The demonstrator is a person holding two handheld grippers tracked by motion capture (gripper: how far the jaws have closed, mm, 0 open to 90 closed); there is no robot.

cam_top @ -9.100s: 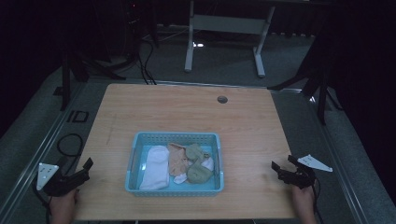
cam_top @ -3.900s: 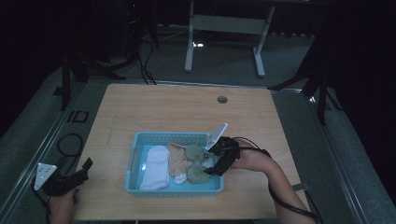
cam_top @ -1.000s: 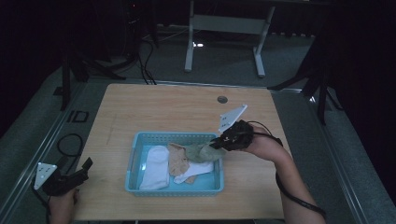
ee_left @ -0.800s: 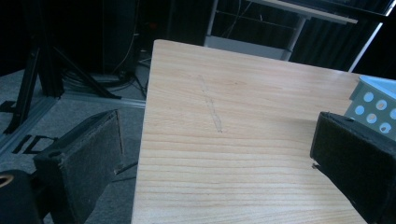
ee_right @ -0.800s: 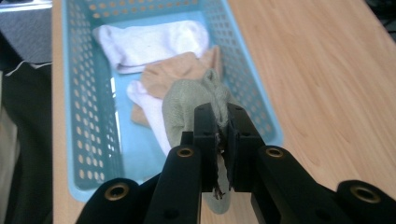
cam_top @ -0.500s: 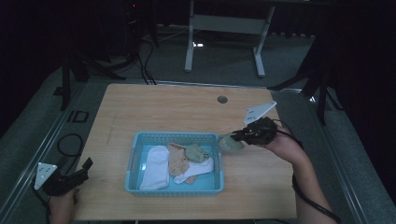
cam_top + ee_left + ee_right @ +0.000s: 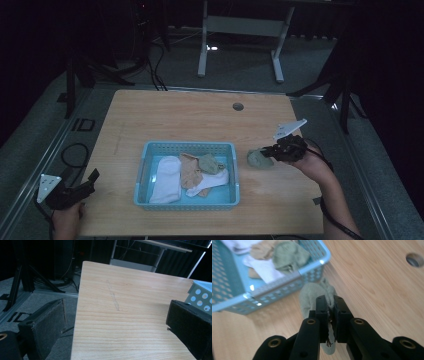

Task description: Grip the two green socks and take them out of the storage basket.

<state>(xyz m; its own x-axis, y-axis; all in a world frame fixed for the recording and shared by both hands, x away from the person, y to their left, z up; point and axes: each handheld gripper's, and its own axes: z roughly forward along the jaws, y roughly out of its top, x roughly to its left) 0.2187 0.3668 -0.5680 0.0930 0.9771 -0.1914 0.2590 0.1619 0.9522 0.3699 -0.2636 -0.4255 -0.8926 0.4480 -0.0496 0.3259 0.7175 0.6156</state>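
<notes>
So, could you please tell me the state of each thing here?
Green sock: out of basket, pinched, touching table.
Right gripper: shut on green sock.
Left gripper: open, empty.
Basket: upright, holding socks.
White sock: lying in basket.

In the right gripper view the blue basket [image 7: 287, 282] runs off the left and top edges, and the green sock [image 7: 312, 300] is partly hidden behind the right gripper [image 7: 331, 305]. In the left gripper view only a basket corner [image 7: 201, 293] shows. The person's left hand [image 7: 67, 222] seems cut by the bottom edge.
</notes>
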